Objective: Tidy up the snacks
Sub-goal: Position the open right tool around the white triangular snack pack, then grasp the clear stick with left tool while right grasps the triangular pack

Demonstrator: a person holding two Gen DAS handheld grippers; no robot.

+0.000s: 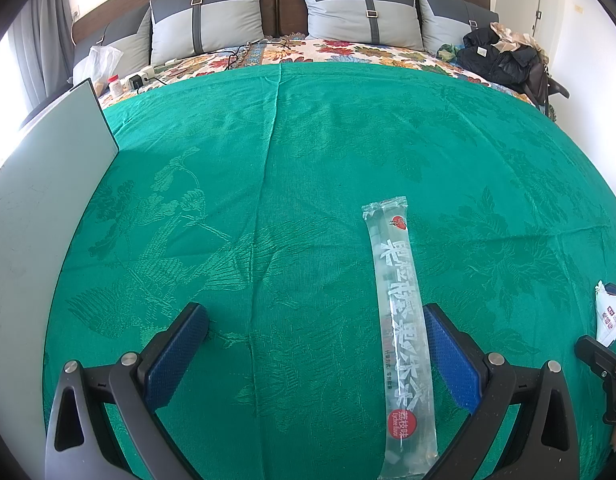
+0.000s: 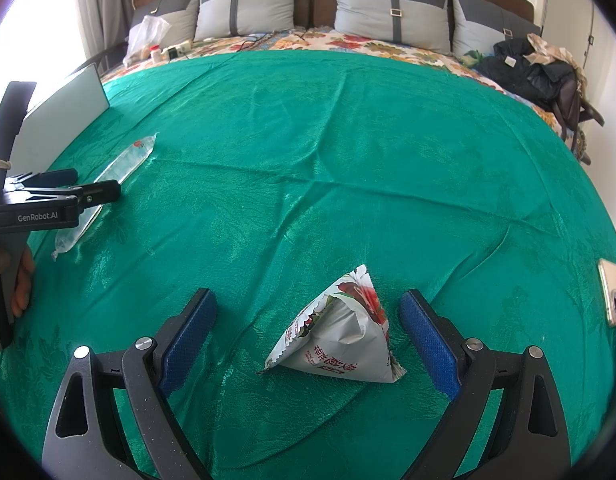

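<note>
A long clear jelly stick [image 1: 399,320] with white lettering and a red label lies on the green cloth [image 1: 268,160], running away from me. My left gripper [image 1: 315,316] is open over it, and the stick lies just inside the right finger [image 1: 451,356]. In the right wrist view the same jelly stick [image 2: 120,168] lies at far left under the left gripper [image 2: 72,188], held by a hand. A white pyramid-shaped snack packet [image 2: 343,336] with red flower print sits between the fingers of my open right gripper [image 2: 308,316], untouched. That packet's edge [image 1: 609,316] shows at the left view's right side.
A white flat board [image 1: 40,200] stands along the cloth's left edge. A phone [image 2: 611,292] lies at the right edge. Behind the cloth are grey pillows [image 1: 206,16], a floral sheet, a plastic bag [image 2: 146,36] with a small jar, and dark clothes [image 2: 535,68].
</note>
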